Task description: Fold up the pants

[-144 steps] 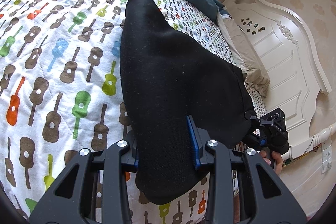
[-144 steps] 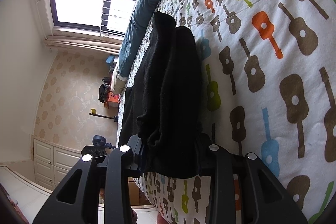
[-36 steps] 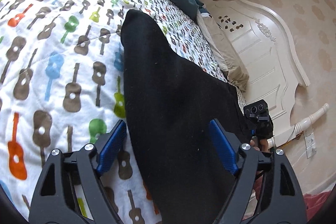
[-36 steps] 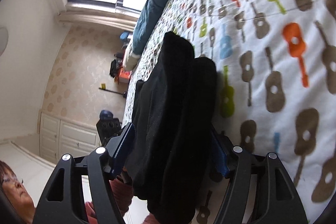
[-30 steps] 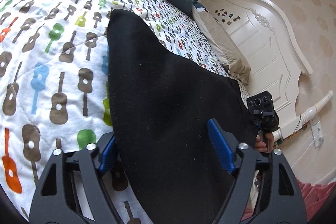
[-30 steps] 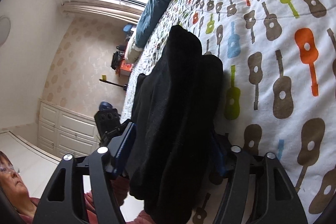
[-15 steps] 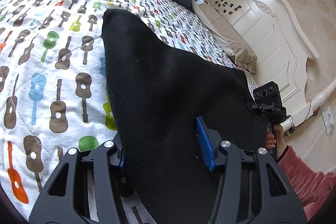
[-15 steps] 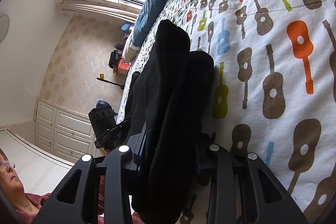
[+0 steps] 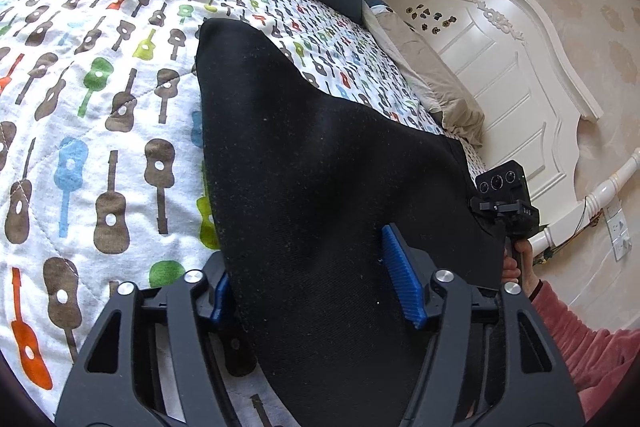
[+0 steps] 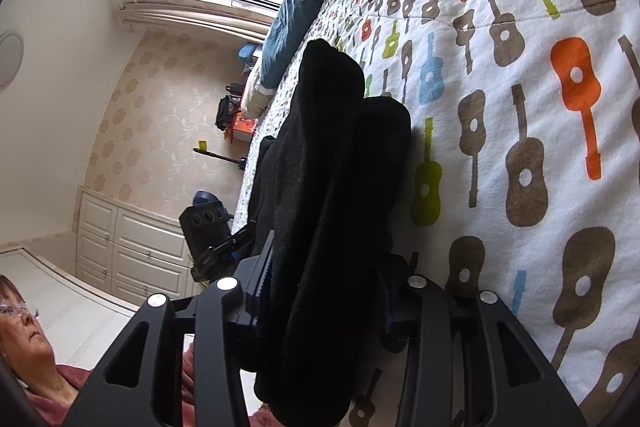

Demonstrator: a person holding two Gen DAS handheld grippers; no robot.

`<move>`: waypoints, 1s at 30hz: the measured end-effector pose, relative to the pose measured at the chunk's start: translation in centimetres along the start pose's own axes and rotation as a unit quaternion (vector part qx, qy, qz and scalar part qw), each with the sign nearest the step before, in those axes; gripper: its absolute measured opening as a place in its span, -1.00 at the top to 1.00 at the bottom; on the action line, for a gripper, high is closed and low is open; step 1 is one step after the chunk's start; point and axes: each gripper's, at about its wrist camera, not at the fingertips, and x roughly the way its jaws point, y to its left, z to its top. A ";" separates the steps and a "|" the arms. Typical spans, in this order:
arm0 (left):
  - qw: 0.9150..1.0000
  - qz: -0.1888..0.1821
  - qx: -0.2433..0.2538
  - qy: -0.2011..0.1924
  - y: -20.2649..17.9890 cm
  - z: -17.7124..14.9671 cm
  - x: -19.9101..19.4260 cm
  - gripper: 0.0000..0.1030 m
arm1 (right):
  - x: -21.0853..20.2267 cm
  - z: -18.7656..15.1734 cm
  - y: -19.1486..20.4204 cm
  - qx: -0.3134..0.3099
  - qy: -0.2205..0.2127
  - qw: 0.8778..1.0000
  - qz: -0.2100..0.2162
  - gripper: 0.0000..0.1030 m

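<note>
Both grippers' jaws have just widened again after half a second ago, the black pants (image 9: 320,187) between them on the guitar-print quilt (image 9: 80,107). Left gripper (image 9: 312,291) stands partly spread around the cloth, its right blue pad (image 9: 402,281) touching. Right gripper (image 10: 320,295) straddles the bunched folded edge; whether its pads press, I cannot tell.

Black pants (image 9: 320,155) on guitar-print bed (image 9: 100,87)
</note>
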 end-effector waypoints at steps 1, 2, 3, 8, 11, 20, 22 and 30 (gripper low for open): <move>1.000 -0.004 -0.001 0.000 0.2 0.0 -0.2 -0.40 | -0.2 0.1 0.1 0.002 0.000 1.000 0.007 0.01; 1.000 -0.008 -0.004 -0.001 0.3 0.2 -0.4 -0.49 | -0.4 0.2 0.2 0.002 0.000 1.000 0.012 -0.04; 1.000 -0.014 -0.007 -0.002 0.6 0.3 -0.6 -0.52 | -0.7 0.3 0.3 0.001 -0.001 1.000 0.014 -0.15; 0.999 -0.032 -0.032 -0.003 2.4 1.8 -0.8 -0.57 | -1.1 1.3 1.0 -0.021 -0.001 1.000 -0.004 -0.27; 0.999 -0.026 -0.039 -0.004 3.0 3.2 -0.2 -0.57 | -1.0 2.6 1.3 -0.020 -0.010 1.000 -0.015 -0.27; 1.000 0.001 -0.030 0.006 2.9 5.9 2.2 -0.57 | -1.1 7.1 0.3 0.006 -0.044 0.998 -0.039 -0.28; 1.000 0.004 -0.024 0.008 2.9 6.1 2.5 -0.57 | -0.8 7.8 0.1 0.011 -0.037 0.999 -0.025 -0.44; 1.000 0.016 -0.010 0.017 2.7 6.8 3.1 -0.57 | 1.7 7.3 2.0 -0.051 0.008 0.997 -0.065 -0.21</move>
